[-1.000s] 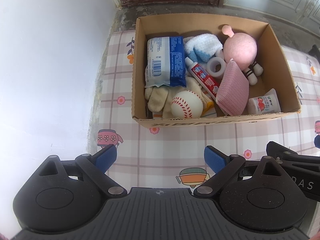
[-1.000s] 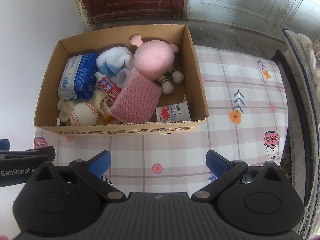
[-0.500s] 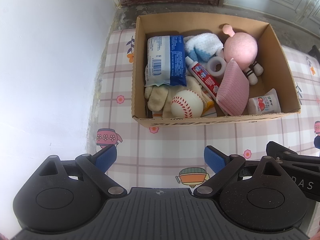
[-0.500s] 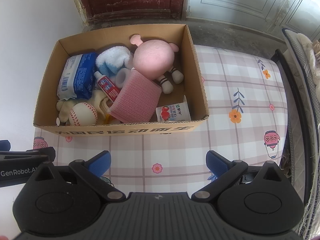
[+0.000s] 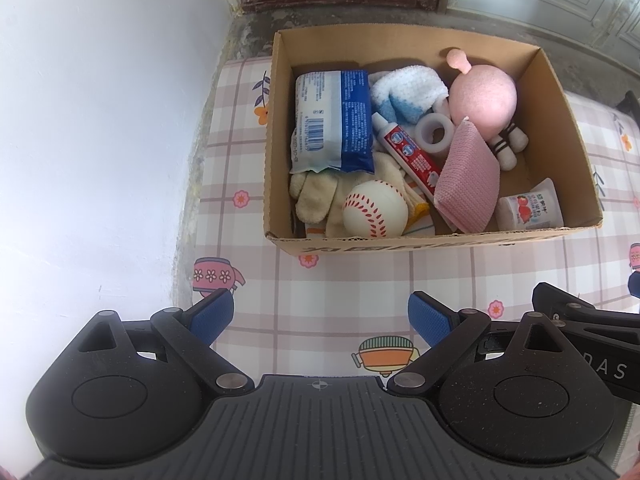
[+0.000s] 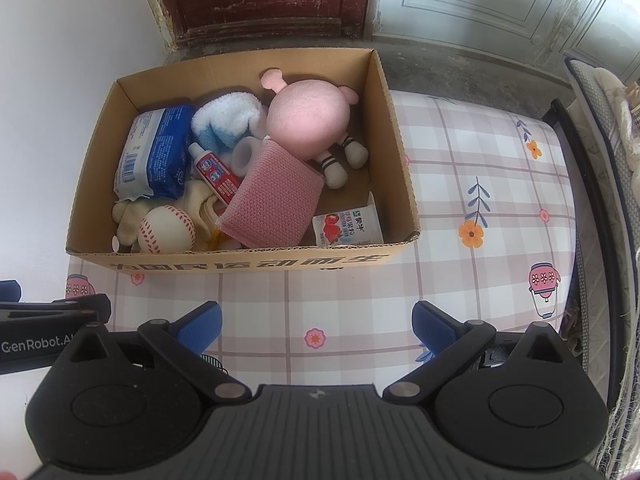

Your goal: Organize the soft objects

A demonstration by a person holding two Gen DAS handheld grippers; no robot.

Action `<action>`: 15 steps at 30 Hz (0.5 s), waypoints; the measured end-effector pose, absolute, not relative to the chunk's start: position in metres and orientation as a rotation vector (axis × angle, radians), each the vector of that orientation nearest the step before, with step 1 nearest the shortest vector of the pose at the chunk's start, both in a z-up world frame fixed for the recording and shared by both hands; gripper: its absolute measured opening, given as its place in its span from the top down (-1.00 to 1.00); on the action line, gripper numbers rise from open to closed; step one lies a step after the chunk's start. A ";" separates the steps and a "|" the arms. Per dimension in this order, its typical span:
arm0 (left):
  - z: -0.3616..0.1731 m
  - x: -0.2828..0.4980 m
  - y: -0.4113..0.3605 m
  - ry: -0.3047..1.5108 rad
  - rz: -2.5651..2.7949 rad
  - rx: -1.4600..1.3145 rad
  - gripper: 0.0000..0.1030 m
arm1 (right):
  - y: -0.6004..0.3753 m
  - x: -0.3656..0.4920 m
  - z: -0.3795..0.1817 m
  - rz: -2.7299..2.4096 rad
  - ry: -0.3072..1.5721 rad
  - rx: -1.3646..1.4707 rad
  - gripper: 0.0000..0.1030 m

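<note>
Your left gripper (image 5: 320, 316) and right gripper (image 6: 316, 330) both hover over the checked cloth (image 6: 460, 280) short of the cardboard box (image 5: 432, 242), fingers spread wide with nothing between them.

Count what the box holds: one pink plush doll (image 6: 308, 118), one pink knitted pad (image 6: 274, 200), one blue-and-white fluffy sock bundle (image 5: 404, 92), one baseball (image 5: 374, 210), one tissue pack (image 5: 334, 114), one toothpaste tube (image 5: 408, 154), one tape roll (image 5: 434, 134) and one strawberry yogurt cup (image 6: 348, 226).

Cream gloves (image 5: 316, 196) lie half buried under the tissue pack and baseball, so you cannot count them surely.
</note>
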State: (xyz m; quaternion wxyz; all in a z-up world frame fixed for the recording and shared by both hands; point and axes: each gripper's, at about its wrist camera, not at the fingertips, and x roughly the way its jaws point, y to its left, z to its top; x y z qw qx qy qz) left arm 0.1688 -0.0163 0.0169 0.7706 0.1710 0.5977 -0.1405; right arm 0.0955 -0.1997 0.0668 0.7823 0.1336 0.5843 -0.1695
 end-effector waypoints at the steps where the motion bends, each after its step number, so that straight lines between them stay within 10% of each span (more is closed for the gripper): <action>1: 0.017 0.169 -0.016 1.296 -0.305 0.371 -0.84 | -0.199 0.096 0.067 -0.366 1.262 0.288 -1.00; 15: 0.016 0.169 -0.017 1.299 -0.305 0.371 -0.83 | -0.200 0.095 0.066 -0.367 1.263 0.288 -1.00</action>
